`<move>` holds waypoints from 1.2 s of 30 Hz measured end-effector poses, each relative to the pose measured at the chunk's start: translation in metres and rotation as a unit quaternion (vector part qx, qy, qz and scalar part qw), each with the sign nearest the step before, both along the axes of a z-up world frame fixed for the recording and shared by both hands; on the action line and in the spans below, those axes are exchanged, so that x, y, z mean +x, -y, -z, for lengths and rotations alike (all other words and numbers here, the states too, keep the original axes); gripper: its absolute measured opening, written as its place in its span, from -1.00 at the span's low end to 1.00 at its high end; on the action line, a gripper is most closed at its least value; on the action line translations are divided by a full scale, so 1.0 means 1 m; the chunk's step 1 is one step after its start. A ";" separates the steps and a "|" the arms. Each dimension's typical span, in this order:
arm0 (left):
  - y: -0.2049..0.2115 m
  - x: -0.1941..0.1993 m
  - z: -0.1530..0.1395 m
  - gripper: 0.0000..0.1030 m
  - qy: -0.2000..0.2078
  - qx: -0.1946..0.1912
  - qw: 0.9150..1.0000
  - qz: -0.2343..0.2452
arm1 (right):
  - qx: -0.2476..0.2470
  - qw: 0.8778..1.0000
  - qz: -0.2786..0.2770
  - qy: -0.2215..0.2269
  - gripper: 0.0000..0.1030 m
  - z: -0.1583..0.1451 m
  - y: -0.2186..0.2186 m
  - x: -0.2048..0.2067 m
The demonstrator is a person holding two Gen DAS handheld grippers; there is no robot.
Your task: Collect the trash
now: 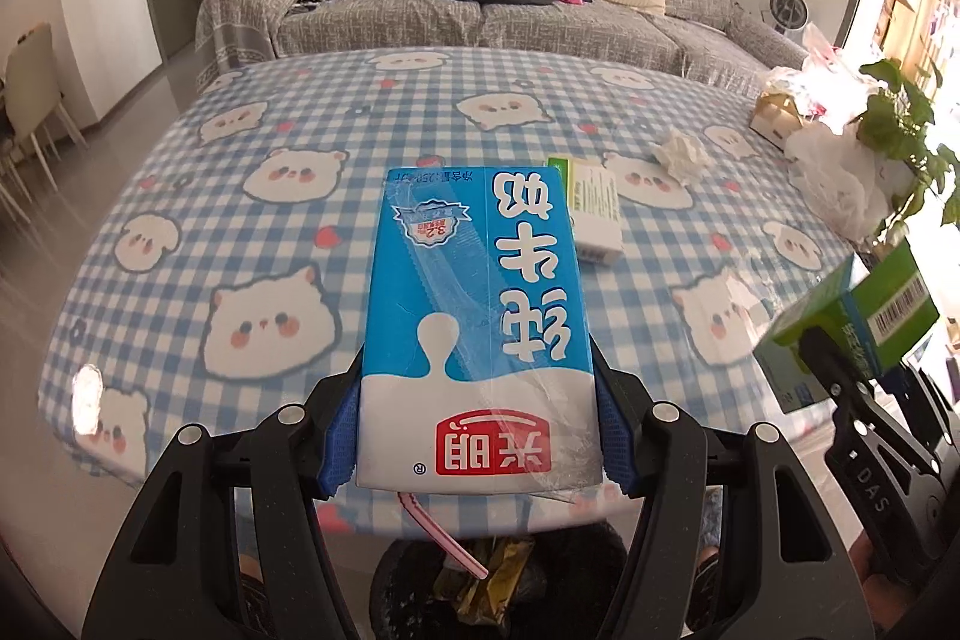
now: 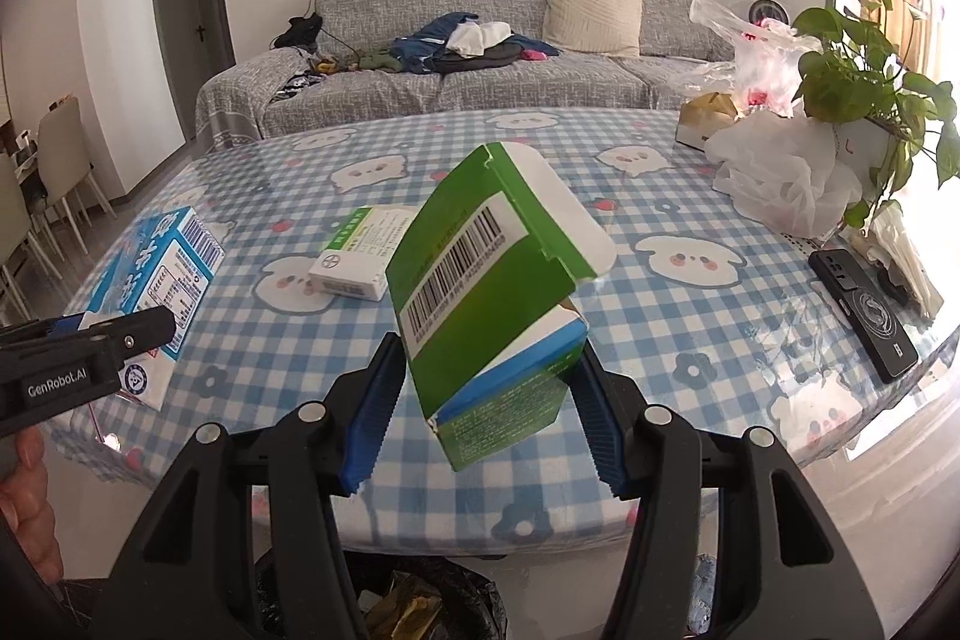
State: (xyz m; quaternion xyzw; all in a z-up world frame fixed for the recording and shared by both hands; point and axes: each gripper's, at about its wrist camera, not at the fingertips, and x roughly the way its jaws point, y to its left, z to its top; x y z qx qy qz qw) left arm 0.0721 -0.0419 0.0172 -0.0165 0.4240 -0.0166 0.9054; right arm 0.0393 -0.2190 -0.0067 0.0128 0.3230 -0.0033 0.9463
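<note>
Holding a milk carton point(image 1: 480, 334) pinched in my left hand-held gripper point(image 1: 477, 436), long axis running straight out from me, and a green box point(image 2: 489, 292) clamped tilted in my right hand-held gripper point(image 2: 480, 418). Both hang over the near edge of the surface point(image 1: 240, 232), and the trash bin point(image 2: 420, 604) sits right below them. I reckon it's just a drop. Beyond the bin, a white box point(image 2: 360, 259) and crumpled tissue point(image 1: 681, 154) wait.
</note>
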 end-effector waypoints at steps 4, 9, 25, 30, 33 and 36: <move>-0.003 -0.018 0.002 0.19 -0.001 -0.005 1.000 0.001 | -0.002 1.000 -0.005 0.001 0.03 0.000 -0.005 -0.007; -0.010 -0.038 0.008 0.19 -0.004 -0.003 1.000 -0.003 | -0.001 1.000 -0.013 0.006 0.03 -0.003 -0.011 -0.020; -0.032 -0.093 0.020 0.19 -0.013 -0.009 1.000 -0.017 | -0.006 0.999 -0.040 0.009 0.03 0.006 -0.040 -0.060; -0.037 -0.110 0.024 0.19 -0.016 -0.011 1.000 -0.020 | -0.004 0.999 -0.045 0.011 0.03 0.005 -0.046 -0.075; -0.040 -0.122 0.028 0.19 -0.017 -0.012 1.000 -0.021 | 0.000 0.999 -0.046 0.009 0.03 0.007 -0.047 -0.083; -0.044 -0.135 0.034 0.19 -0.020 -0.013 0.999 -0.025 | 0.002 0.999 -0.045 0.006 0.03 0.011 -0.047 -0.092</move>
